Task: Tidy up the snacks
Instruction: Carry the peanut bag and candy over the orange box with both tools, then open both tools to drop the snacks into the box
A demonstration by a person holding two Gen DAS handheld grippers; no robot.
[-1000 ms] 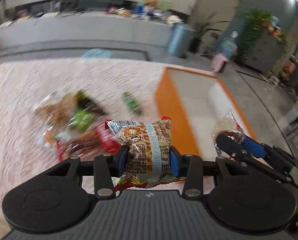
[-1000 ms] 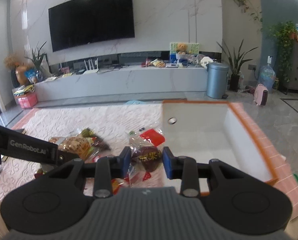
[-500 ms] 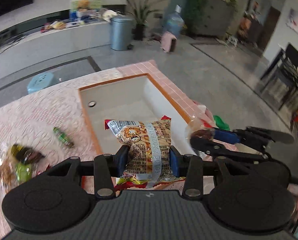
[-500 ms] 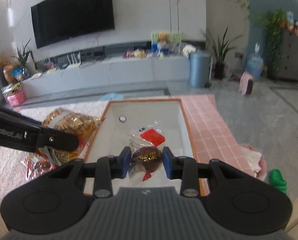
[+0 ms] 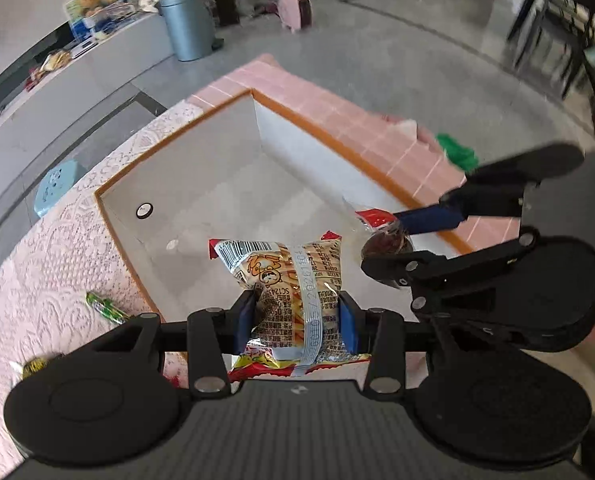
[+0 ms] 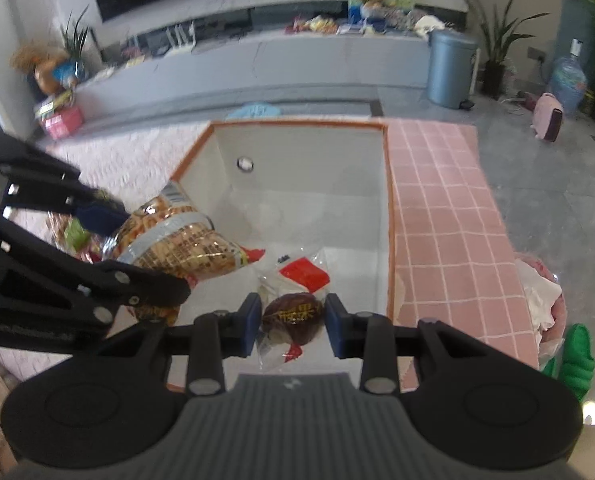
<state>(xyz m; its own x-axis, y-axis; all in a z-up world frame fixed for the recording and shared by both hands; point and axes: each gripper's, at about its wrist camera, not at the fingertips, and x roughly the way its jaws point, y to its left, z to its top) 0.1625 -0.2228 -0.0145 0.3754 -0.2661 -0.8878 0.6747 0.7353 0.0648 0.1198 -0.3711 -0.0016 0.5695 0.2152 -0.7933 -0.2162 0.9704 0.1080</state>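
Observation:
My left gripper (image 5: 296, 316) is shut on an orange snack bag (image 5: 293, 280) and holds it above the white bin (image 5: 217, 168) with the orange rim. My right gripper (image 6: 293, 322) is shut on a clear packet with a dark brown snack (image 6: 293, 314) and a red label, also above the bin (image 6: 337, 200). In the left wrist view the right gripper (image 5: 389, 236) is just right of the bag. In the right wrist view the left gripper (image 6: 137, 248) and its bag (image 6: 177, 244) are at the left, over the bin's left rim.
The bin sits in a pink tiled top (image 6: 437, 208). A lace cloth (image 5: 37, 272) to its left carries a green candy (image 5: 103, 306) and more snacks (image 6: 73, 236). A green object (image 6: 573, 356) and a blue-grey trash can (image 6: 449, 68) stand on the floor.
Both grippers have moved right from the snack pile on the cloth to above the white bin, each still holding its snack. They now sit close together.

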